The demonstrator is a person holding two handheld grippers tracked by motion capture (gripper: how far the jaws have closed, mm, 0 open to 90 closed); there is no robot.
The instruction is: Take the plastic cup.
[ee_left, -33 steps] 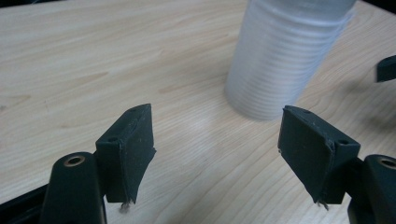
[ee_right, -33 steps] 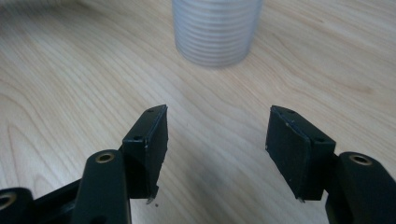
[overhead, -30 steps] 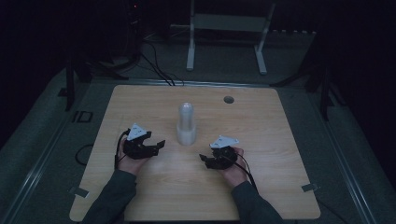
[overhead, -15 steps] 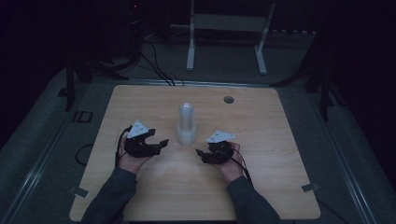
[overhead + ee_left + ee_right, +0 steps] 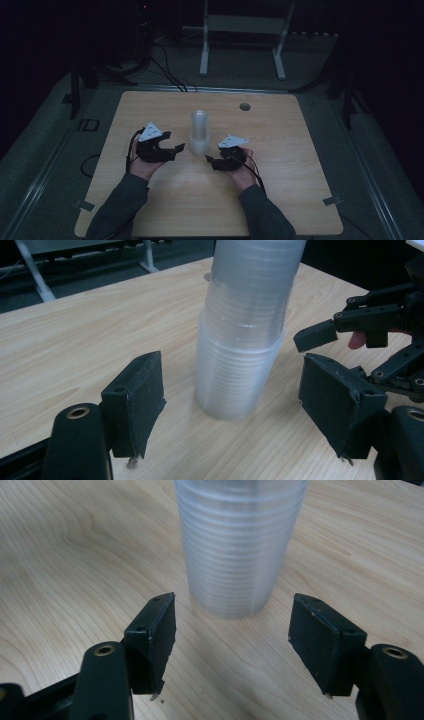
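Note:
A tall stack of clear plastic cups (image 5: 199, 133) stands upside down near the middle of the wooden table (image 5: 150, 107). My left gripper (image 5: 176, 149) sits just left of the stack's base, jaws open and pointing at it. My right gripper (image 5: 210, 160) sits just right of the base, also open. In the left gripper view the cup stack (image 5: 245, 325) rises between and beyond the open jaws, with the other gripper (image 5: 350, 330) at the right. In the right gripper view the stack (image 5: 240, 545) stands just ahead of the open jaws, not touched.
A round cable hole (image 5: 245, 106) lies in the table's far right part. A white metal stand (image 5: 240, 30) and cables sit on the dark floor beyond the table. Bare tabletop lies to both sides and in front.
Both grippers have moved inward toward the base of the cup stack. The stack has not moved.

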